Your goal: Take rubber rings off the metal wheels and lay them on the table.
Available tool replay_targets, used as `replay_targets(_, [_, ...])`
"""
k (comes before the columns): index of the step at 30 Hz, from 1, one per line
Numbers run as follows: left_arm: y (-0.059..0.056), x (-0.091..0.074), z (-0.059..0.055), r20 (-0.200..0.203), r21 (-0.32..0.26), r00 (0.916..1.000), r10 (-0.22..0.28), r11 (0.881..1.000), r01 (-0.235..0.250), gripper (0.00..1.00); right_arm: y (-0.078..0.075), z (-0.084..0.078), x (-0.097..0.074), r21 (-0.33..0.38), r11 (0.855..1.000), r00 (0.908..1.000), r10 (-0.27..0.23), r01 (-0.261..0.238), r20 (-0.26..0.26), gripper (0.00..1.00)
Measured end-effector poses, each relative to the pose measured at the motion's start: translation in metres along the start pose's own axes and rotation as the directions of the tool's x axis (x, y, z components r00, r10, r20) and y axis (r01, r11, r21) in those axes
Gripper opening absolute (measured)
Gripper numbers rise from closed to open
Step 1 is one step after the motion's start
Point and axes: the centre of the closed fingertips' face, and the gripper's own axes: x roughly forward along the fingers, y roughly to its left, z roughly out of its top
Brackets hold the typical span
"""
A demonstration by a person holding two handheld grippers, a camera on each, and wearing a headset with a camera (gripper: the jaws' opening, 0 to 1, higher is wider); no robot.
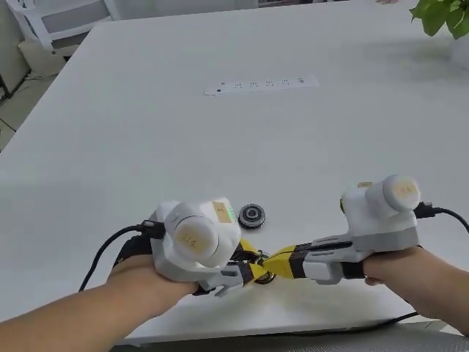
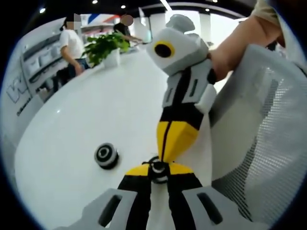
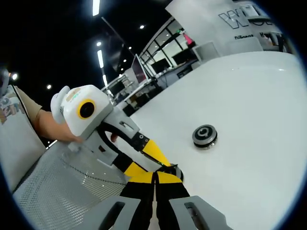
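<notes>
Yellow tip to yellow tip, meeting above near edge of surface (image 1: pixel 146 132). Pinching wheel (image 3: pixel 173 170) in left tongs (image 2: pixel 158 167). Pressing right tongs (image 3: pixel 154 176) together, tips touching same wheel; cannot tell whether gripping it. Leaving second wheel (image 1: pixel 252 215) flat on surface just beyond, apart from both tongs.

Power strip (image 1: pixel 261 84) — leafy plant (image 1: pixel 442 15) beyond
</notes>
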Motion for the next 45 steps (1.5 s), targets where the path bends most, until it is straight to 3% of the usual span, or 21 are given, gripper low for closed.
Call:
replay_targets(5, [0.0,0.0,0.0,0.001,-0.004,1.0,-0.001,1.0,0.001,0.12,-0.003,0.002,-0.001,0.006,1.0,0.9993,0.006,-0.006,0.038,0.0])
replay_targets(12, [-0.001,-0.001,0.0,0.005,-0.002,1.0,-0.008,1.0,0.008,0.12,0.005,0.004,-0.005,0.096,0.994,0.9952,0.053,-0.061,0.082,0.0])
replay_targets(19, [-0.001,-0.001,0.001,0.016,0.006,0.9997,-0.017,1.0,0.017,0.13,-0.003,0.004,-0.002,0.026,1.0,0.9979,-0.017,0.016,0.063,0.0])
replay_targets(28, [-0.001,-0.002,0.001,-0.003,0.016,0.9999,-0.015,1.0,0.015,0.16,-0.013,0.005,-0.006,0.013,0.999,0.9968,-0.036,0.035,0.071,0.0])
replay_targets(33, [-0.002,-0.01,0.005,0.012,0.018,0.9996,-0.027,0.999,0.027,0.19,-0.013,0.006,-0.005,0.013,1.0,0.9969,-0.029,0.028,0.073,0.0])
replay_targets(37, [-0.004,-0.018,0.01,0.036,0.005,0.9988,-0.033,0.999,0.033,0.28,-0.015,0.009,-0.006,0.015,0.999,0.9959,-0.031,0.03,0.085,0.0])
replay_targets(45, [0.0,-0.04,0.015,0.078,-0.017,0.9969,-0.014,1.0,0.015,0.35,-0.01,0.015,-0.008,0.015,1.0,0.9945,-0.019,0.017,0.103,0.0])
